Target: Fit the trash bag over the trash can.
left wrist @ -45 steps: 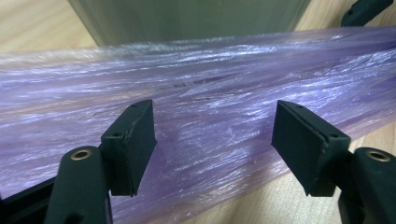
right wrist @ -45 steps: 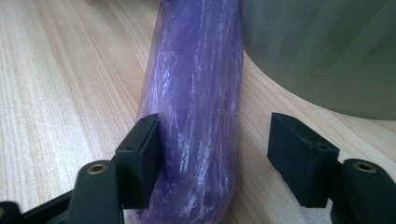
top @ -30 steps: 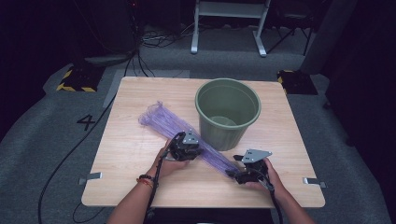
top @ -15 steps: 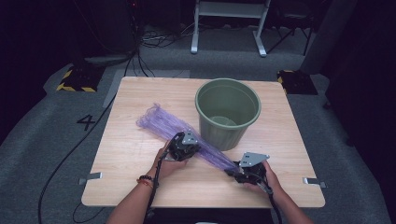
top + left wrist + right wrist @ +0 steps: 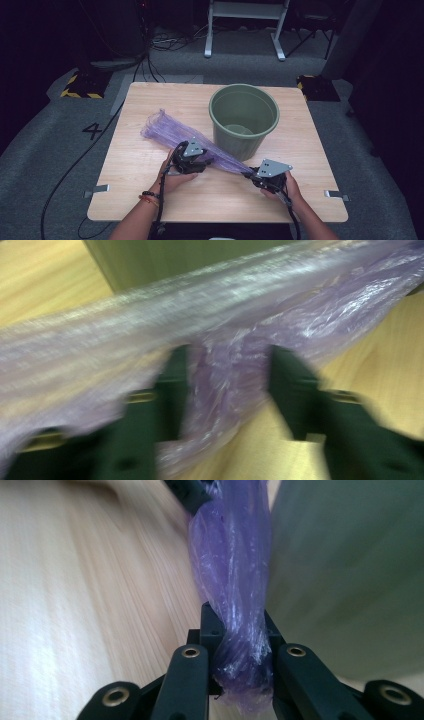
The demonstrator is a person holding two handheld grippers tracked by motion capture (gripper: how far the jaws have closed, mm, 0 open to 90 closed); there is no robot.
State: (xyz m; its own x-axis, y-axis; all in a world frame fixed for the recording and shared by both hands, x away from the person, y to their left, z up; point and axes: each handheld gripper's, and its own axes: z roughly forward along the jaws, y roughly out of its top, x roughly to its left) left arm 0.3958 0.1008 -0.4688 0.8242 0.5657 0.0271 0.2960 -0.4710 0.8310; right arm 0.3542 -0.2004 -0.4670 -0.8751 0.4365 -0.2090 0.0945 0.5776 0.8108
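A long purple plastic bag (image 5: 165,125) stretches slantwise over the wooden table (image 5: 150,200), from back left to front right. My right gripper (image 5: 250,175) has just been closing and is shut on the bag's bunched near end (image 5: 230,545), with the pads (image 5: 212,625) pressing it. My left gripper (image 5: 206,161) straddles the bag's middle (image 5: 150,315). Its jaws have just been opening and stand apart (image 5: 230,370), with film loose between them. A green bucket (image 5: 250,145) stands upright right behind the bag, close to both grippers (image 5: 175,260) (image 5: 350,580).
Bare tabletop lies on the left and along the front edge. Small metal brackets (image 5: 97,190) (image 5: 336,195) stick out at the table's front sides. Beyond the table are grey floor, cables (image 5: 155,60) and a white metal frame (image 5: 245,15).
The right gripper's jaws closed on the bag's end and lifted it a little. The left gripper's jaws shut on the bag's middle, then opened. The bag is drawn into a tighter strip.
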